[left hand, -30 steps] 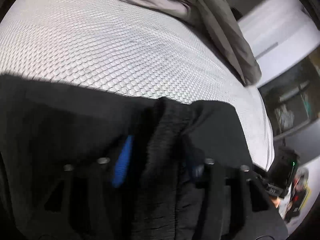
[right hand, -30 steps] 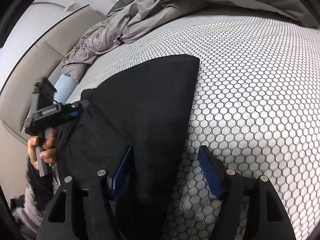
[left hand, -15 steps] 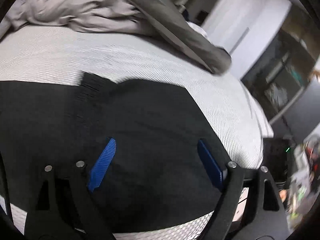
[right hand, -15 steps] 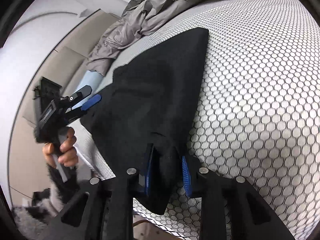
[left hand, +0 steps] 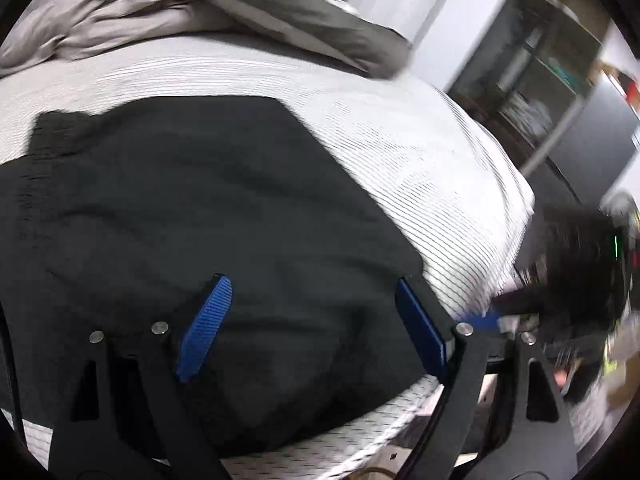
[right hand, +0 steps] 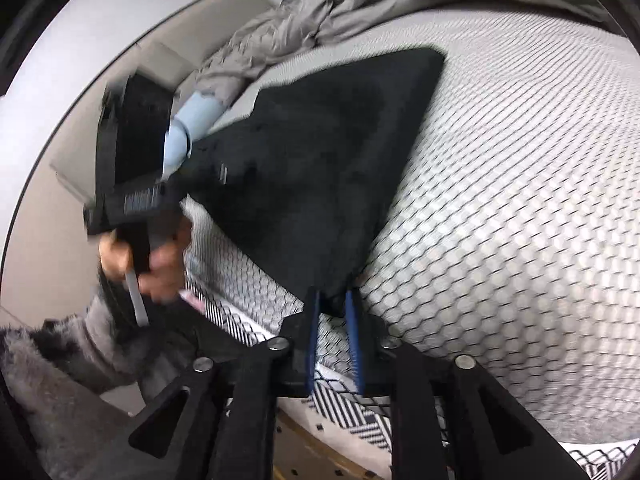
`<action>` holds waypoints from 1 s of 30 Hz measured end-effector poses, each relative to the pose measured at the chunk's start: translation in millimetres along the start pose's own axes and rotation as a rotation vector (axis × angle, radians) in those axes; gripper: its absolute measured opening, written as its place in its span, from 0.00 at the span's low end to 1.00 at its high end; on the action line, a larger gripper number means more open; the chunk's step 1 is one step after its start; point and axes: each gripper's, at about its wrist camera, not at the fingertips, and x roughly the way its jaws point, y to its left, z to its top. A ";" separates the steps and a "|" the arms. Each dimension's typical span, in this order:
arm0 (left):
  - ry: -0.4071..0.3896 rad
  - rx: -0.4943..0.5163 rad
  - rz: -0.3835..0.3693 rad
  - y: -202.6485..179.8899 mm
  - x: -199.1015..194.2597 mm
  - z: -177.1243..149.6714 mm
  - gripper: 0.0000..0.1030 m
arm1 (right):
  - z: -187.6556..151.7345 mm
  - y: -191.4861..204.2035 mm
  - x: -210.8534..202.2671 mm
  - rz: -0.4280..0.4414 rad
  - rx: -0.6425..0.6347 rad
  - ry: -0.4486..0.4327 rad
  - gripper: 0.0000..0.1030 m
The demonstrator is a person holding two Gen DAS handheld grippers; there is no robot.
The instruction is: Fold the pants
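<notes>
The black pants [left hand: 208, 216] lie folded flat on the white honeycomb mattress [left hand: 420, 152], near its front edge. My left gripper [left hand: 312, 312] is open and hovers just above the pants, holding nothing. In the right wrist view the pants [right hand: 328, 176] form a dark wedge. My right gripper [right hand: 334, 308] is shut on the pants' near corner at the mattress edge. The left gripper [right hand: 132, 184] shows there in the person's hand, at the pants' left end.
A rumpled grey duvet [left hand: 200, 12] lies across the far side of the bed, also in the right wrist view [right hand: 312, 20]. A beige headboard [right hand: 80, 128] stands to the left. Dark shelving [left hand: 552, 92] stands beyond the bed on the right.
My left gripper let go of the pants' ribbed edge, opened and drew back. My right gripper closed on the pants' near corner and pulled it toward the mattress edge.
</notes>
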 end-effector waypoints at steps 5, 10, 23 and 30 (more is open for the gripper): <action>0.026 0.185 0.097 -37.1 28.1 -18.0 0.81 | 26.2 -32.8 -16.6 0.013 0.195 -0.151 0.37; 0.066 0.290 0.177 -59.4 39.2 -32.0 0.93 | 53.0 -42.6 16.6 0.050 0.273 -0.117 0.43; 0.114 0.324 0.110 -53.5 40.6 -39.8 0.95 | 191.7 -93.4 92.6 -0.110 0.250 -0.059 0.24; 0.093 0.323 0.089 -55.0 36.4 -38.6 0.95 | 254.3 -113.9 119.7 -0.225 0.278 -0.087 0.23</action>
